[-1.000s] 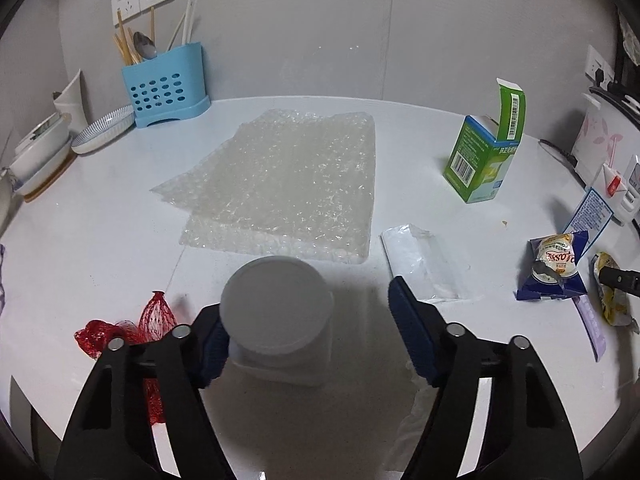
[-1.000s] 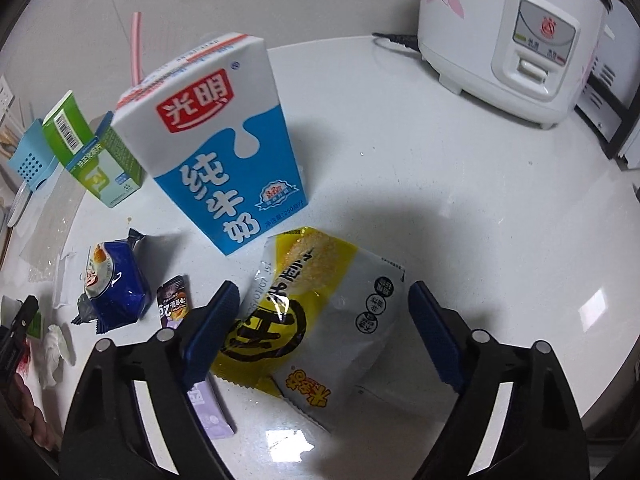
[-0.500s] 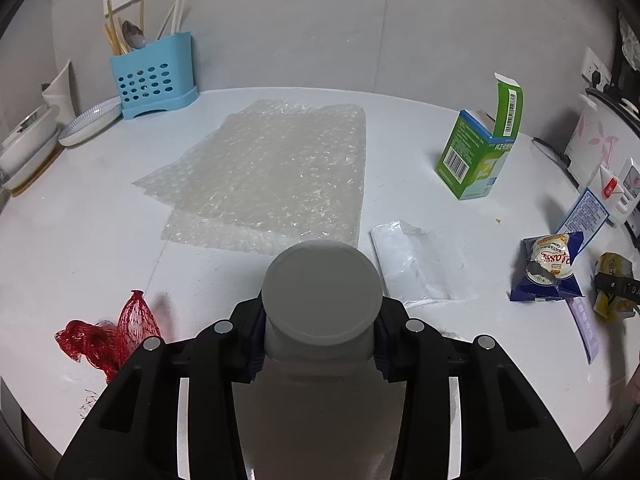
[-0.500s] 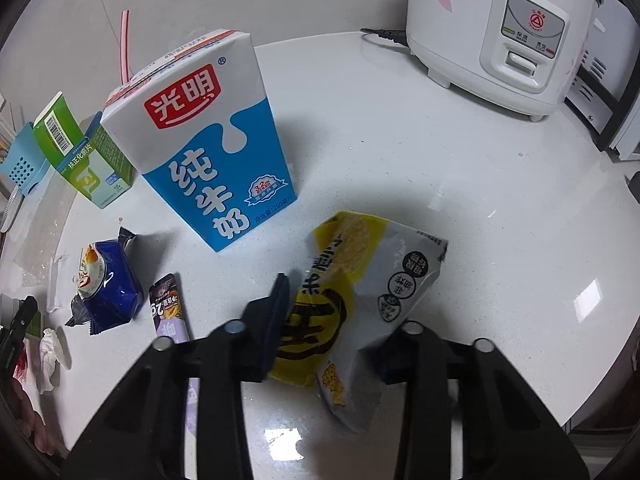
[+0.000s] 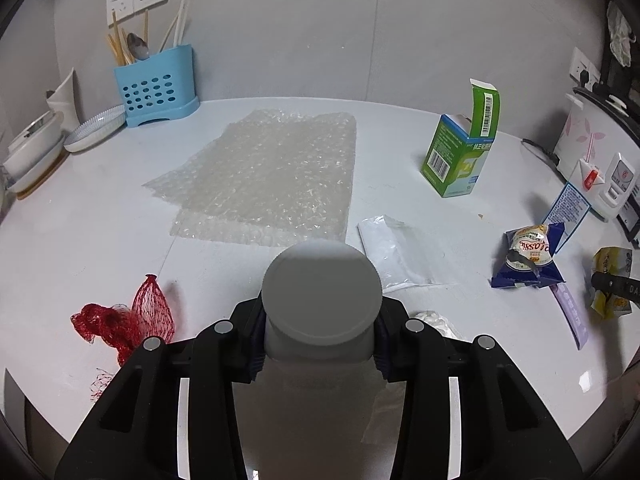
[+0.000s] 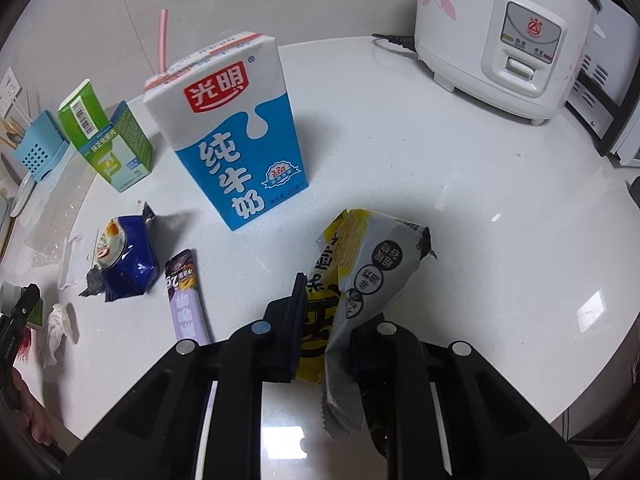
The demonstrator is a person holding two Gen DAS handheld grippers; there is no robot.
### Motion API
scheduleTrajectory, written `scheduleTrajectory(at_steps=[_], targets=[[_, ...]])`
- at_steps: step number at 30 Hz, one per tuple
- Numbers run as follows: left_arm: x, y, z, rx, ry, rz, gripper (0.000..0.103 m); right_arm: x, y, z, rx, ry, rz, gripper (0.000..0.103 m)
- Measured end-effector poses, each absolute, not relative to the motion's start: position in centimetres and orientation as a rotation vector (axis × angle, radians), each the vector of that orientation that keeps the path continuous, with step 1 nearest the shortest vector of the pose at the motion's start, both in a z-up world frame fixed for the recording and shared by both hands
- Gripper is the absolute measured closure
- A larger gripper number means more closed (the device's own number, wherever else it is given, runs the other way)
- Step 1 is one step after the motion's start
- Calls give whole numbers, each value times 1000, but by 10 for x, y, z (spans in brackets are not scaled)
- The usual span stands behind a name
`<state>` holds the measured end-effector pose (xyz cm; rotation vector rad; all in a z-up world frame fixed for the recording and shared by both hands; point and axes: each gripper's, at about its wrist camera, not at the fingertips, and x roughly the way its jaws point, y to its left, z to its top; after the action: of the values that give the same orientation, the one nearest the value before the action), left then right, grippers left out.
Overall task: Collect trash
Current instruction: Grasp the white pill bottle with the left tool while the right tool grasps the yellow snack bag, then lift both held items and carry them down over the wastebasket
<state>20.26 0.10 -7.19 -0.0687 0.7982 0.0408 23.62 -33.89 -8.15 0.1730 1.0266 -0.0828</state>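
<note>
The left gripper (image 5: 320, 344) is clamping a white plastic jar (image 5: 320, 320) between its pads, its round lid facing the camera and hiding the fingertips. Just to the gripper's left a red mesh net (image 5: 120, 320) is lying crumpled on the white worktop (image 5: 80, 240). Just ahead and to the right a clear plastic bag (image 5: 396, 252) is lying flat, and a small crumpled tissue (image 5: 434, 320) is sitting beside the right finger. Straight ahead, past the jar, a sheet of bubble wrap (image 5: 272, 176) is spreading over the worktop. Farther right a blue snack wrapper (image 5: 528, 260) is resting, and beyond it a green carton (image 5: 460, 156) is standing with its flap open. At the far left a blue utensil holder (image 5: 156, 88) is standing against the wall.

The right gripper (image 6: 324, 336) is pinching a yellow snack bag (image 6: 360, 280) with its jaws almost together, the bag crumpling and rising up and forward between the pads. Just left of the gripper a purple sachet (image 6: 186, 300) is lying flat on the worktop, and the blue snack wrapper is sitting beside that. Ahead and slightly left a blue and white milk carton (image 6: 236, 136) is standing upright with a pink straw (image 6: 163, 40) poking from its top. Farther left the green carton is standing. Far ahead to the right a white rice cooker (image 6: 500, 32) is sitting at the back of the worktop.
</note>
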Motion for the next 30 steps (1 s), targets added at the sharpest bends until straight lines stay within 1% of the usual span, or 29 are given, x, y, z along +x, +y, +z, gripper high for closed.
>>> scheduleTrajectory(at_steps=[9, 17, 22, 30], targets=[[165, -5, -52, -54, 779, 26, 62, 194, -326, -51, 142, 959, -57, 87], [111, -10, -34, -48, 747, -9, 62, 135, -304, -27, 67, 830, 12, 87], [70, -18, -32, -32, 722, -16, 62, 91, -291, -26, 35, 760, 63, 87], [10, -35, -50, -49, 708, -61, 62, 24, -265, -40, 11, 689, 138, 87]])
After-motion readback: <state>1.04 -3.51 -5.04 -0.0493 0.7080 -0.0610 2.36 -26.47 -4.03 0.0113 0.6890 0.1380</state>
